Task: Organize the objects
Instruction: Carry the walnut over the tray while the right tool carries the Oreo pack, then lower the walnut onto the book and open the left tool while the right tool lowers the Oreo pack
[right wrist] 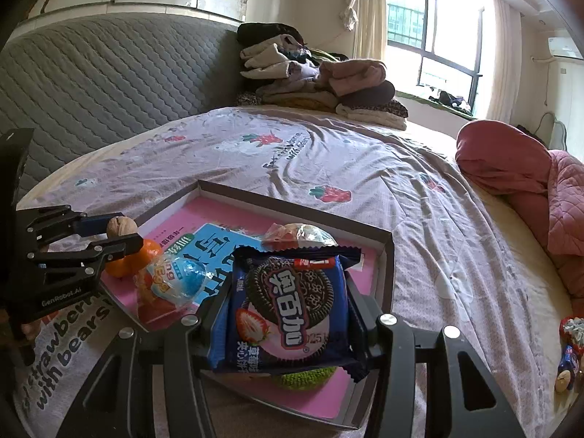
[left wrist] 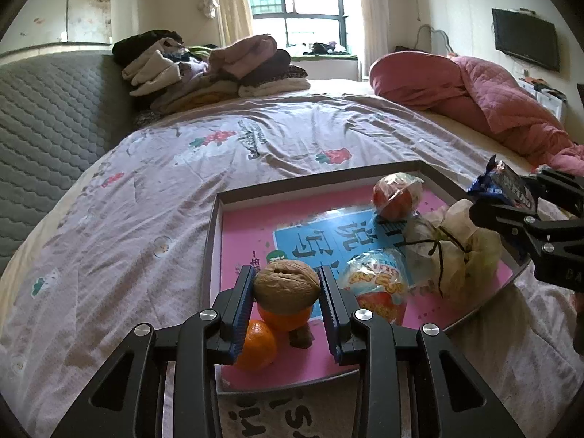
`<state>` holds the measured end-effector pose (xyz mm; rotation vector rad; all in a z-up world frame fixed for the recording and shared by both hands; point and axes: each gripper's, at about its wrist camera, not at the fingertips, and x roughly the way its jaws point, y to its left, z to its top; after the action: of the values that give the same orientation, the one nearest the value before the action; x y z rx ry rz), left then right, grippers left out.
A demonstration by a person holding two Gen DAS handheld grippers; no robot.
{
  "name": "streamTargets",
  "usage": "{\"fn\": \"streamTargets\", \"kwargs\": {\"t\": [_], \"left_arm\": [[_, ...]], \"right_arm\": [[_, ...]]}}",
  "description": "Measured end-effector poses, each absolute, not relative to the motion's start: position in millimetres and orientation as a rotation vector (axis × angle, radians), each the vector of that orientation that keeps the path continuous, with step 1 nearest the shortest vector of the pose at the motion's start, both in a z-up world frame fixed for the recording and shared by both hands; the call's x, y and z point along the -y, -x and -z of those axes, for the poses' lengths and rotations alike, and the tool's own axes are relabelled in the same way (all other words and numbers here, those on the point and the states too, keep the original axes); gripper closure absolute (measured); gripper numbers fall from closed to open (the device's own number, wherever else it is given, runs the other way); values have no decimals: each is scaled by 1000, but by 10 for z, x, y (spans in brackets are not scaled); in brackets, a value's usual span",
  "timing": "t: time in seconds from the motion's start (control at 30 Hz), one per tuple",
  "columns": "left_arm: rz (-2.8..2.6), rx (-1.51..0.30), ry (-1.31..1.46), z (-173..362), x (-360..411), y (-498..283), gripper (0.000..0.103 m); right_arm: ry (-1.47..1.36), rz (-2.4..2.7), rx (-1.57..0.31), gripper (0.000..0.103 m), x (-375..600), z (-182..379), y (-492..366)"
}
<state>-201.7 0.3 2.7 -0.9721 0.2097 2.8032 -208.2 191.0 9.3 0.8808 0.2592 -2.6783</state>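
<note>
Left tool [left wrist: 286, 294]: pinching a walnut [left wrist: 286, 284], hovering over the tray's near corner above two mandarins [left wrist: 255, 343].
Right tool [right wrist: 288, 314]: gripping a blue Oreo packet [right wrist: 288, 310], hanging over the tray [right wrist: 387, 255].
Already in: wrapped snacks, a toy egg [left wrist: 379, 284], a second walnut.
Left to do: both held items are awaiting release; a few small things [right wrist: 569, 350] are lying on the bed [right wrist: 328, 168].
</note>
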Motion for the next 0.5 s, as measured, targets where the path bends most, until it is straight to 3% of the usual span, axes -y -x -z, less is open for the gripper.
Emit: {"fn": "streamTargets", "kwargs": {"t": [0.5], "left_arm": [[-2779,-235,1020,130,-81,2035,68]], "right_arm": [[-903,2672,-257,50,-1896,41,2110]]}}
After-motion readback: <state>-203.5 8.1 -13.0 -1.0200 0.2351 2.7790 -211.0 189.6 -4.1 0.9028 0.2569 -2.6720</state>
